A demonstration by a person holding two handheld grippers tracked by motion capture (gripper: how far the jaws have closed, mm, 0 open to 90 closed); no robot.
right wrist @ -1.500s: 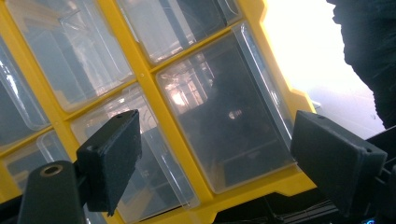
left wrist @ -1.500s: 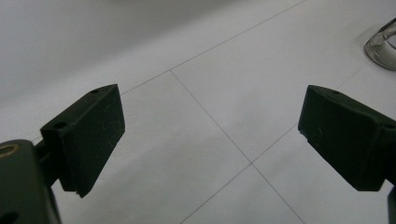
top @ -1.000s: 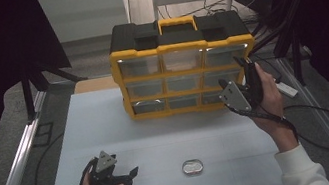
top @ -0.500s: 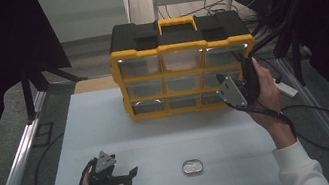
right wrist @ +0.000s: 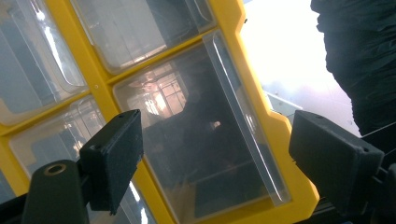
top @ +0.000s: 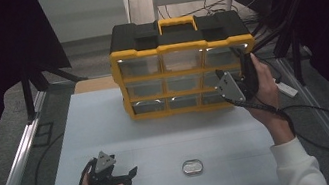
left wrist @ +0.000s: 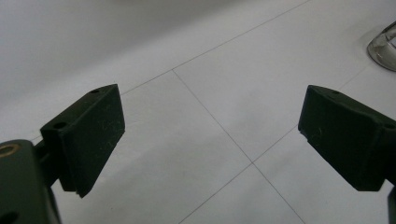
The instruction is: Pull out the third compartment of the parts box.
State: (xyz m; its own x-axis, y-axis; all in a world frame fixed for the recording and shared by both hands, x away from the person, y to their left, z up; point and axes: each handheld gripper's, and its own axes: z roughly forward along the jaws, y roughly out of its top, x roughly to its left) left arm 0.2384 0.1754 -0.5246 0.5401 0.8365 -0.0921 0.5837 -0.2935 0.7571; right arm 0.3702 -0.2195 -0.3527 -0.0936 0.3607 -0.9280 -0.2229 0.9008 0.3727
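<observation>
A: Two grippers are at work. The right gripper point(top: 244, 61) is held up against the front of the yellow drawer box point(top: 183, 64), which stands at the far edge of the white table point(top: 160, 139). Its jaws are spread wide and empty, framing the clear drawer point(right wrist: 201, 126) at the box's right-hand edge in the right gripper view.

B: And the other one?

A: The left gripper point(top: 127, 172) rests low on the near left of the table, jaws likewise spread with nothing between them. A small metal tin point(top: 193, 166) lies near it, apart from both grippers.

B: Where might the approach fail?

A: Judging from these pictures, the drawer's raised pull is a thin, glossy strip. If the jaws close beside it or on the yellow frame point(right wrist: 261, 112), they would probably slip or grip nothing. A pull at an angle could jam the drawer in its slot.

B: Could the box itself move?

A: Possibly. Nothing is steadying it, so a hard tug may drag or tip it toward the person rather than open the drawer.
</observation>
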